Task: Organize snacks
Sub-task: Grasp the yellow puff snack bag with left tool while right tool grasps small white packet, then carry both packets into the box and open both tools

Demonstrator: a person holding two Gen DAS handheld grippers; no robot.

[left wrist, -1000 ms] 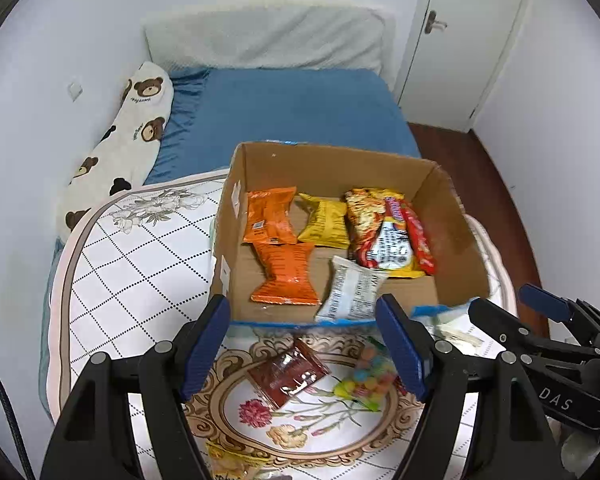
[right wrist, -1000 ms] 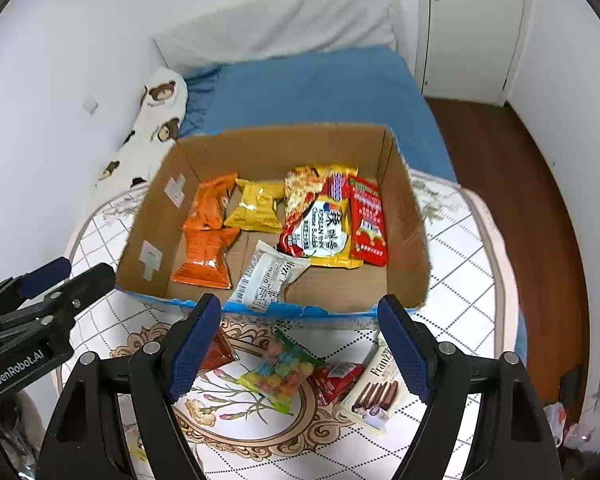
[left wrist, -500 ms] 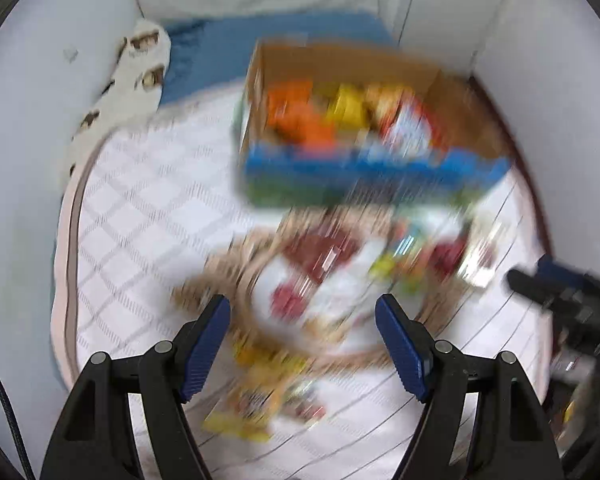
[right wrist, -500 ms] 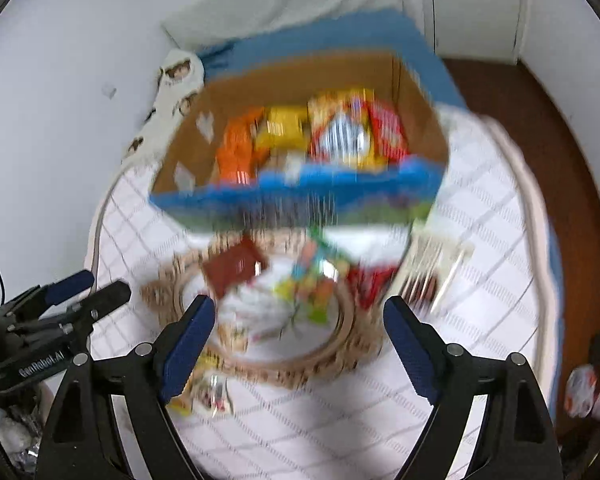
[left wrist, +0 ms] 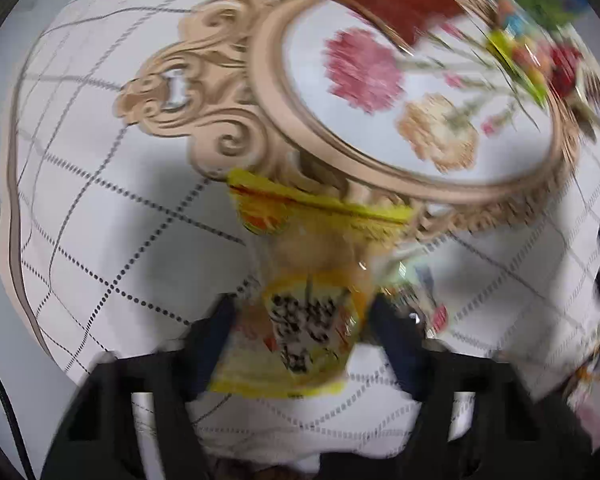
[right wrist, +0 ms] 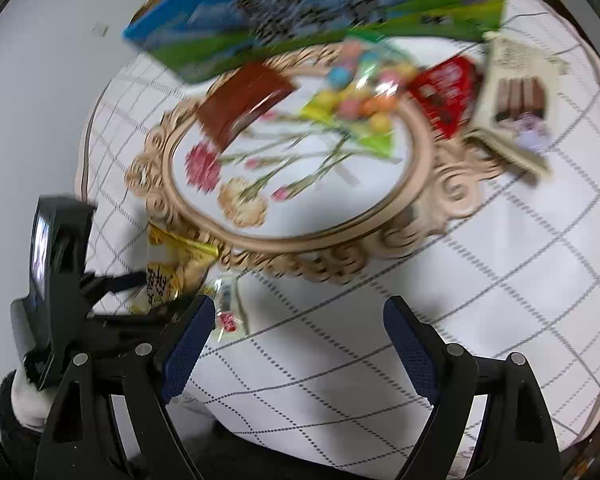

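Observation:
A yellow snack packet (left wrist: 300, 280) lies on the white patterned cloth (left wrist: 100, 200). It sits between the fingers of my left gripper (left wrist: 300, 320), which points straight down; the jaws are closing and the pads touch both of its sides. In the right wrist view the same packet (right wrist: 172, 268) shows at the left, under the left gripper's black body. My right gripper (right wrist: 296, 320) hangs open over bare cloth with nothing between its fingers. A small white packet (right wrist: 228, 312) lies just past its left finger.
The blue and green cardboard box (right wrist: 320, 12) stands at the far side. In front of it lie a brown packet (right wrist: 244, 100), a bag of coloured candies (right wrist: 360, 96), a red packet (right wrist: 448, 88) and a cream chocolate-stick box (right wrist: 516, 92).
Both grippers have dropped from above the box to just over the cloth and tilted downward. The left jaws have narrowed around the yellow packet. The right jaws stay wide.

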